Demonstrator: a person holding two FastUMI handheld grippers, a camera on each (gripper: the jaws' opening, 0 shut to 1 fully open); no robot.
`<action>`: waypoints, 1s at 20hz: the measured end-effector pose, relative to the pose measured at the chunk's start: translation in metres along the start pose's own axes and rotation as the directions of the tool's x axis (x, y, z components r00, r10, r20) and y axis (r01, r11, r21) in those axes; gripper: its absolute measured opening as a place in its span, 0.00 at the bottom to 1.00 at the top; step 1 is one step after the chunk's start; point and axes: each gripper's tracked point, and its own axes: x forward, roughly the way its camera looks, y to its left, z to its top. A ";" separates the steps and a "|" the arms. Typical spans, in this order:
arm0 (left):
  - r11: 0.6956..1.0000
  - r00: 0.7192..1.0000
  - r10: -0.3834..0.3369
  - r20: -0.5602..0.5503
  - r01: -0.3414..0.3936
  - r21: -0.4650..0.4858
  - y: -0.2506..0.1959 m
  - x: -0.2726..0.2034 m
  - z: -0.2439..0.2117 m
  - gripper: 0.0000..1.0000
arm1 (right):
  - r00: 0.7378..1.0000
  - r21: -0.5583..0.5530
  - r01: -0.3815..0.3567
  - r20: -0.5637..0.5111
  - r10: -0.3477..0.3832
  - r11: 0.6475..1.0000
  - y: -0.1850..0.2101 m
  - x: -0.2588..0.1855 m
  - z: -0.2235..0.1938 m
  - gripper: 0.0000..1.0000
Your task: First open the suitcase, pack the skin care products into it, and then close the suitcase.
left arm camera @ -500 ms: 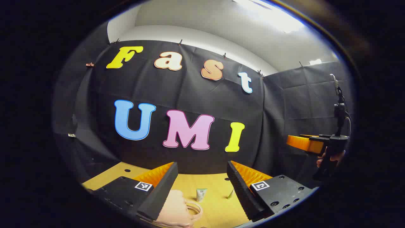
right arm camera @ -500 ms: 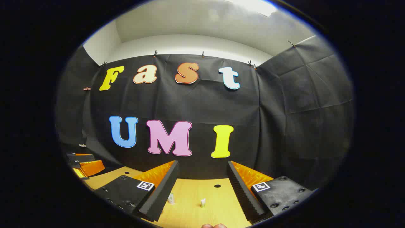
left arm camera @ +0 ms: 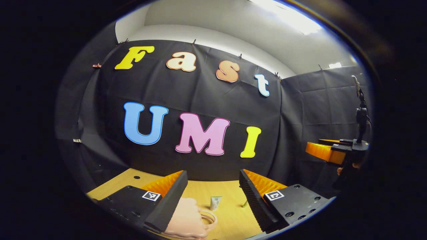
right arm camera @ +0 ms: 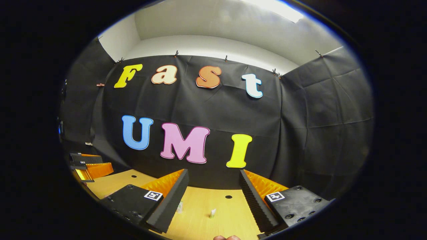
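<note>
Both grippers are raised above the wooden table (left arm camera: 110, 186), aimed mostly at the booth wall. The left gripper (left arm camera: 212, 195) has its jaws spread wide with nothing between them; the right gripper (right arm camera: 213, 196) likewise stands spread and empty.

Risks, as judged from this position:
1. The pink suitcase (left arm camera: 186, 220) sits at the lower edge of the left gripper view, partly hidden behind the left finger. A descent from here could land a finger on the rounded shell rather than on an opening edge, pushing the case across the table instead of opening it.
2. The suitcase appears closed, though its seam cannot be made out. Any attempt to pick up products first would break the required order.
3. The small tube (left arm camera: 215, 202) stands upright on the table just beyond the suitcase handle (left arm camera: 209, 218). A sweep toward the case could knock it over. A second slim item (left arm camera: 245, 203) next to the right finger is too small to identify.
4. In the right gripper view, 2 small upright items (right arm camera: 212, 213) and (right arm camera: 179, 207) stand on the table; both look light and easy to topple.

Location relative to the tongs: the suitcase lies below and slightly left of the left gripper's gap, near but not touching. It is not yet grasped by either gripper.
</note>
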 end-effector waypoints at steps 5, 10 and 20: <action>1.000 1.000 -0.005 0.003 0.005 0.006 -0.002 -0.001 0.006 0.98 | 0.999 -0.011 0.032 0.001 -0.032 0.999 0.000 0.001 -0.002 0.96; 0.997 0.993 -0.075 -0.090 0.074 -0.016 -0.018 0.007 -0.026 0.98 | 0.999 -0.006 0.031 -0.016 -0.031 1.000 0.000 0.000 -0.008 0.96; 0.987 0.875 -0.158 -0.457 0.145 -0.063 -0.051 0.052 -0.147 0.98 | 0.999 -0.001 -0.032 -0.026 0.032 0.999 -0.014 0.014 -0.033 0.96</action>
